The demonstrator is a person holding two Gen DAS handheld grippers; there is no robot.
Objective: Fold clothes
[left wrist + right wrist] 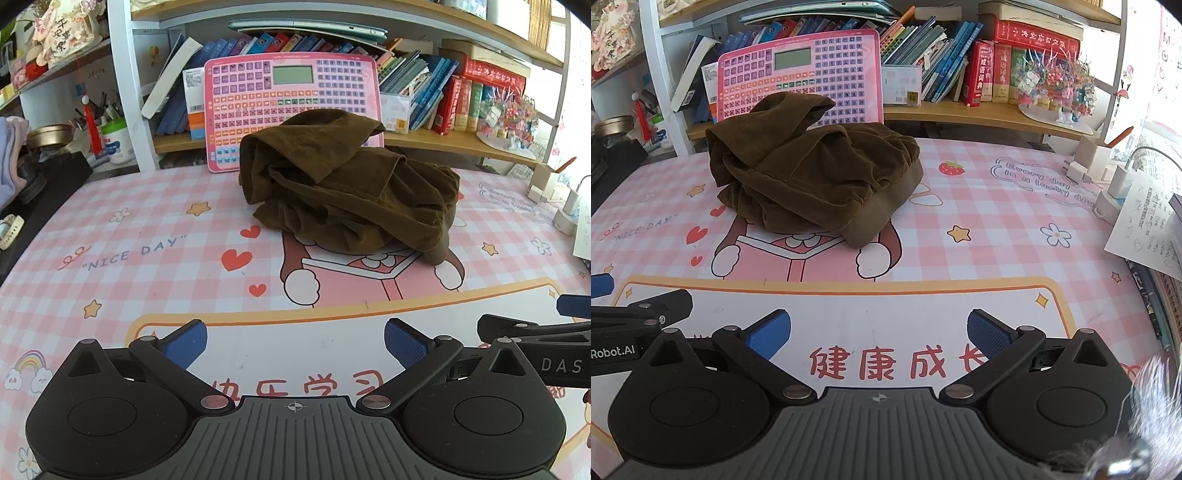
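Left gripper and right gripper hang with jaws spread and empty, well short of the brown garment bunched mid-mat, and we risk pinching several layers together, dragging the heap rather than opening it.

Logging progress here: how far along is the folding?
Nothing looks done: the brown garment lies in a crumpled heap on the pink desk mat. Nothing is in hand; the left gripper and right gripper are open, short of it. All folding remains.
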